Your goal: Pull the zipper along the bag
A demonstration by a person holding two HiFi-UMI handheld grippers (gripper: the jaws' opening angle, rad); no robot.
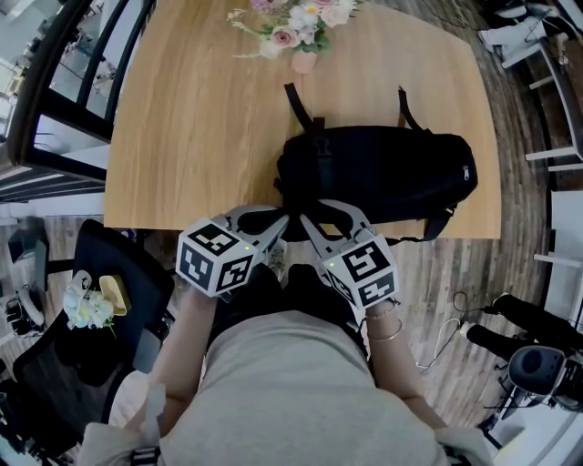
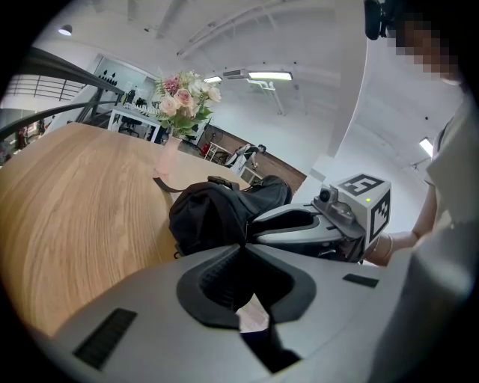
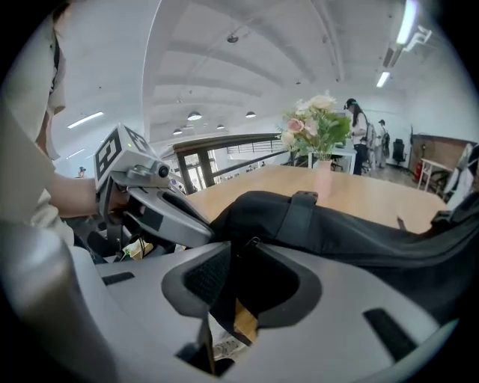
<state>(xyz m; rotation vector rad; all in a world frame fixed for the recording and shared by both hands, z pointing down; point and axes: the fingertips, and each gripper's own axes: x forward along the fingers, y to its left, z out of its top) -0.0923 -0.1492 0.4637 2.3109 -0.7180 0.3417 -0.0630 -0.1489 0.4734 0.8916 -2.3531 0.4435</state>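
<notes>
Grey moulded plastic forms both claws, each jaw lined with a black ribbed pad. In the right gripper view the right claw [image 3: 241, 243] stands at a narrow gap, tips nearly meeting at the near end of the bag [image 3: 337, 224]. A black strip [image 3: 224, 299] of the bag hangs down between the jaws; the pads do not visibly clamp it. In the left gripper view the left claw [image 2: 244, 245] is closed tip to tip, with the tips set against the same near end of the bag [image 2: 213, 217]. It cannot be made out whether fabric is pinched there. In the head view the two claws converge to one spot, left claw [image 1: 284, 220] just beside right claw [image 1: 305, 218], at the bag's edge nearest the person. Each claw carries a white cube with black square markers. The bag [image 1: 383, 173] is black woven fabric, soft and oblong, with webbing straps and a buckle, and lies lengthwise near the table's front edge. The zipper line cannot be picked out against the dark cloth. The table [image 1: 200, 118] is light wood with visible grain and a curved far edge. At that far edge stands a pink vase [image 1: 303, 62] of pale flowers [image 1: 296, 23], well apart from the bag. The floor [image 1: 519, 109] is dark wooden planking.
</notes>
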